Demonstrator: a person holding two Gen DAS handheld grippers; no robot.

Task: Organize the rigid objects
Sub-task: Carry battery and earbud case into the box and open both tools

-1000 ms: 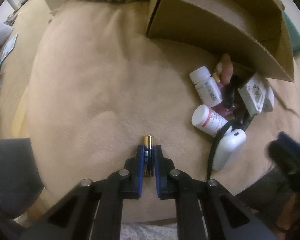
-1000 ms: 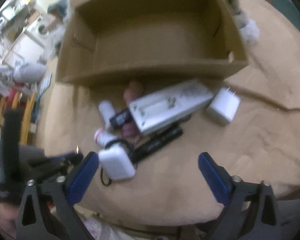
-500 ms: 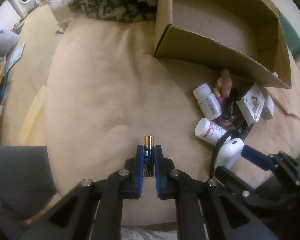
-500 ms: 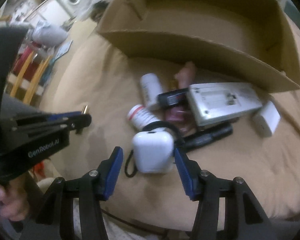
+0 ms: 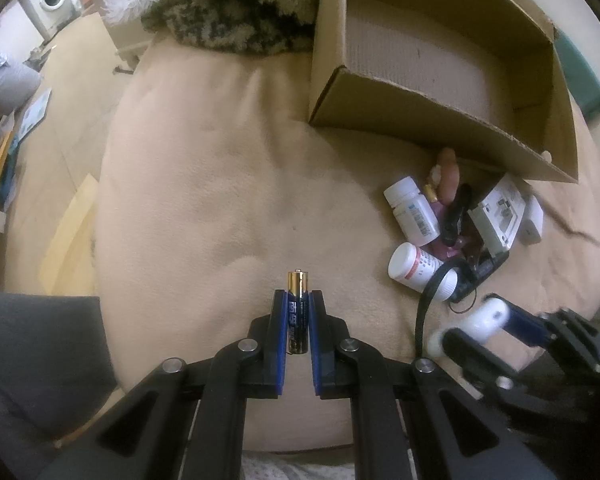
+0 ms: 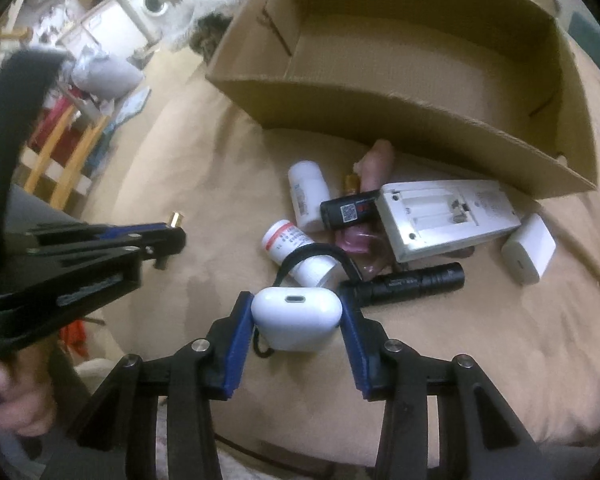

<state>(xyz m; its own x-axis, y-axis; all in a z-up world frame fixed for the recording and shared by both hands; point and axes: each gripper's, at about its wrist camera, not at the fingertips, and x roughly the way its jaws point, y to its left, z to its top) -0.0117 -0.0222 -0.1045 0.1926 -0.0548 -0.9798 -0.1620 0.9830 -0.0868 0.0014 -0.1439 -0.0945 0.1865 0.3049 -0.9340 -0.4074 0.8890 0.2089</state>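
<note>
Right wrist: right gripper [image 6: 296,322] closing around white case [image 6: 296,318], hiding its cord.

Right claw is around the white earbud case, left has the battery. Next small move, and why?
Probably finish closing the right claw, then lift. Its jaws are closing with the white earbud case between the pads. The left claw already holds the battery, and the cardboard box looks empty.

The light is dim and warm. Both pictures bend round at the edges, with black corners. The right gripper [image 5: 496,320] looks blurry at four o'clock.
</note>
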